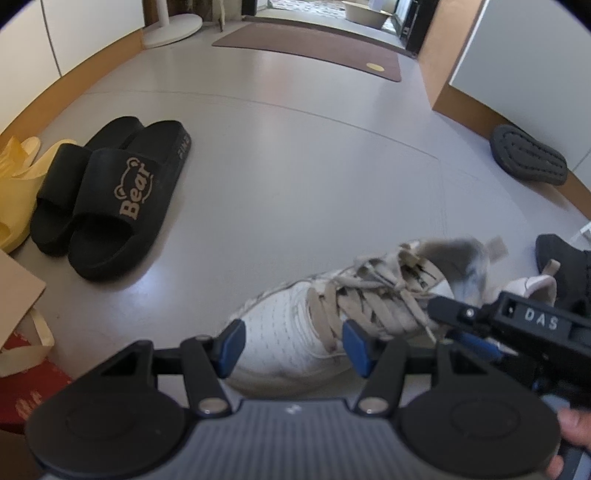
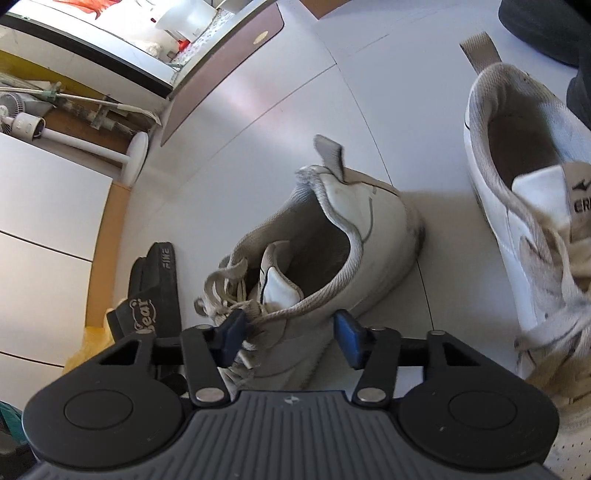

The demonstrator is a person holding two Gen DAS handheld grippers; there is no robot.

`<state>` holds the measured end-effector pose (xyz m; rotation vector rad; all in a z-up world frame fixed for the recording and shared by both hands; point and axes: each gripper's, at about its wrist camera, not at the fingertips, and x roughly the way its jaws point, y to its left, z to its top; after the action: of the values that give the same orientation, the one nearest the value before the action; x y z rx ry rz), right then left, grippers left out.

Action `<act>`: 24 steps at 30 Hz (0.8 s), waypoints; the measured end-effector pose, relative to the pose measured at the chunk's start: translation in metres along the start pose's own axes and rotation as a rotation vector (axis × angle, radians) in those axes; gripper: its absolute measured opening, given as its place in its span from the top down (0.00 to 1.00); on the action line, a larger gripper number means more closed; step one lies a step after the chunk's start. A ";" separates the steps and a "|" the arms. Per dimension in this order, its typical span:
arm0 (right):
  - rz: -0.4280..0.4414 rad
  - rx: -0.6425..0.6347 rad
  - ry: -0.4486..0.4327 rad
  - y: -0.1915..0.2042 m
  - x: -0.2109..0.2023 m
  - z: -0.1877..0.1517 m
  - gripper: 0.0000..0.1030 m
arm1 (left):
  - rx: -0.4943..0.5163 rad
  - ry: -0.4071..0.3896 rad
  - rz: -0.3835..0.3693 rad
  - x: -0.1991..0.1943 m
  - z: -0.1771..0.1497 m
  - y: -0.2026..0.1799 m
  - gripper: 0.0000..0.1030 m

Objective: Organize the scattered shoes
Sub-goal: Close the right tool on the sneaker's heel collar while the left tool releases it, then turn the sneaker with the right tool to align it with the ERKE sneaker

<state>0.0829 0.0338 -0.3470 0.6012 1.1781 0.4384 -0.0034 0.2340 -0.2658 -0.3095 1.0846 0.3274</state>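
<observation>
Left wrist: left claw (image 1: 291,345) clamps white sneaker (image 1: 332,314) toe. Right wrist only: second sneaker (image 2: 535,221); right claw (image 2: 290,334) grip unclear.

Brown doormat (image 1: 314,46); white fan stand (image 1: 171,31); red bag (image 1: 26,391).

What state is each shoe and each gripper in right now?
Sneaker: upright, between both grippers.
Second sneaker: on floor, untouched.
Black slides: paired, upright.
Black shoe: sole showing, by wall.
Left gripper: straddles sneaker toe, grip unclear.
Right gripper: at sneaker collar, grip unclear.
</observation>
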 end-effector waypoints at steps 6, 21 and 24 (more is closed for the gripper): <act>0.003 -0.028 -0.028 0.003 0.001 0.009 0.62 | 0.005 0.007 -0.003 0.002 -0.001 0.000 0.41; -0.048 -0.129 -0.100 0.020 -0.014 0.014 0.41 | -0.011 -0.003 0.010 0.001 -0.001 0.004 0.40; -0.051 -0.171 -0.079 0.023 -0.011 0.009 0.37 | -0.018 -0.003 0.012 0.000 -0.001 0.003 0.40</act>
<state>0.0876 0.0431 -0.3224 0.4359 1.0668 0.4622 -0.0059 0.2366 -0.2671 -0.3183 1.0815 0.3488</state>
